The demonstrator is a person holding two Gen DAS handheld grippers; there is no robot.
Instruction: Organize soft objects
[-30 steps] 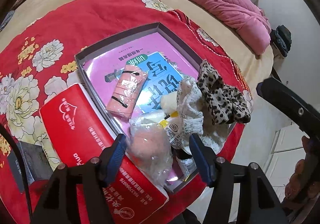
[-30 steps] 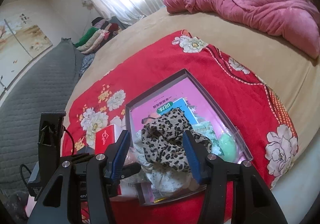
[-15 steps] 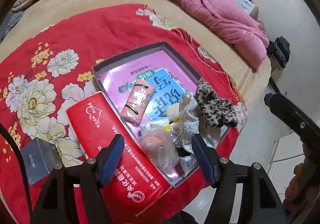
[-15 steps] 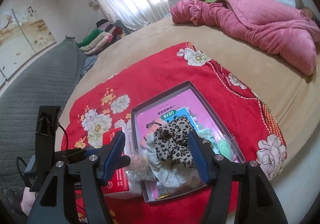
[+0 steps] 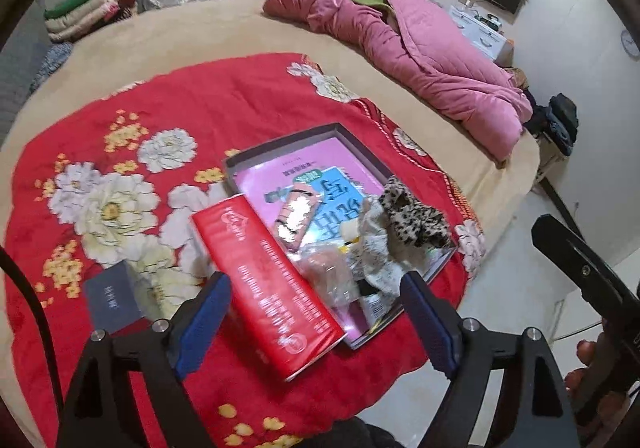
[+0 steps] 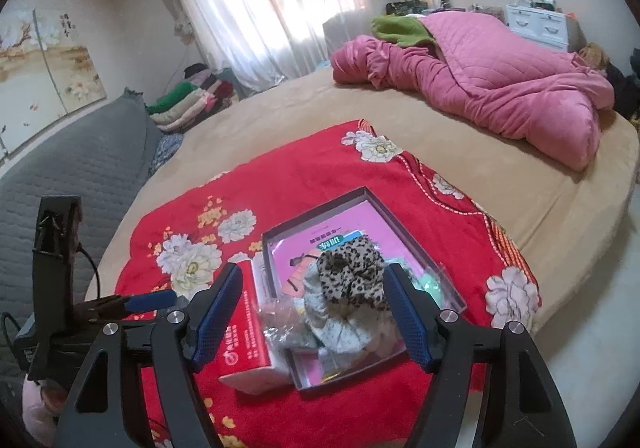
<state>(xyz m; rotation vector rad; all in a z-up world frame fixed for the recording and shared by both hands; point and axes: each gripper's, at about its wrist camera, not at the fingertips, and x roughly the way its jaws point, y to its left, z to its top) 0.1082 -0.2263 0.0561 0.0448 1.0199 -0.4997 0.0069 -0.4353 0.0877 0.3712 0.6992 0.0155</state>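
A shallow grey box (image 5: 345, 133) with a pink booklet inside lies on a red flowered cloth (image 5: 224, 104) on the bed. It holds a leopard scrunchie (image 5: 414, 218), a white lace scrunchie (image 5: 376, 248), a bagged pink sponge (image 5: 326, 272) and a pink packet (image 5: 296, 216). In the right wrist view the box (image 6: 316, 224), leopard scrunchie (image 6: 352, 278) and white scrunchie (image 6: 340, 322) show too. My left gripper (image 5: 316, 324) is open and empty above the near edge. My right gripper (image 6: 310, 318) is open and empty, held back from the box.
A red tissue pack (image 5: 264, 280) lies against the box's left side. A small grey box (image 5: 112, 298) lies further left. A pink quilt (image 5: 420, 60) is heaped at the far side of the bed. Folded clothes (image 6: 188, 100) are stacked by the window.
Both grippers have pulled up and back from the box, so the box and its contents look smaller. Both stay open and empty. The objects have not moved.
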